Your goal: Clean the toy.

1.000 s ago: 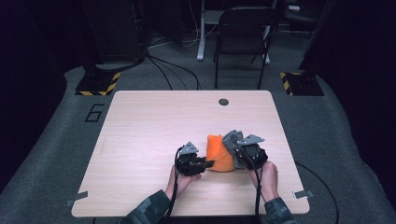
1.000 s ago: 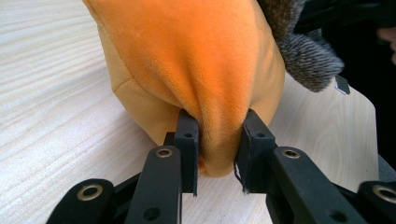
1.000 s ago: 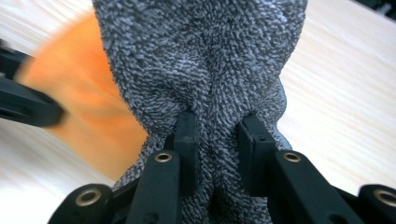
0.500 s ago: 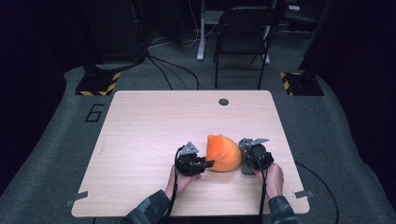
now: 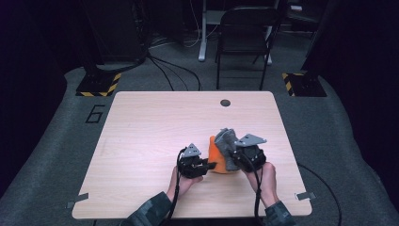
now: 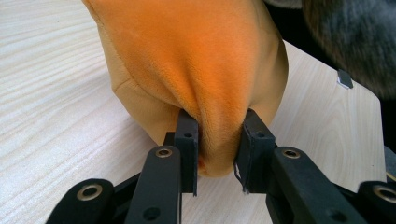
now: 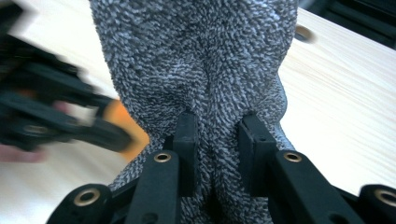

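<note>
So the soft orange plush cloth (image 5: 214, 157) sits on the light wood-grain bench (image 5: 155, 127), near the front edge and a bit right of centre, right between the two hands. The left tongs (image 5: 210, 165) are clamped on a fold of it: in the left gripper view you can see the plush bunched up between the two black pads, with the rest of the orange cloth (image 6: 196, 60) ballooning out above the jaws and its lower part resting on the wood. The right tongs (image 5: 231, 157) are squeezed shut on a grey, nubbly terry cloth (image 5: 227, 141), which is pinched tight in a crease in the right gripper view (image 7: 201, 60) and stands up above the jaws. From above, the grey cloth lies over the right side of the orange one, touching it, so the two tongs end up close together with the fabric in between. There's a small dark round hole (image 5: 225, 102) in the bench near the far edge, well apart from everything, and a dark folding chair (image 5: 244, 42) on the floor behind it.
</note>
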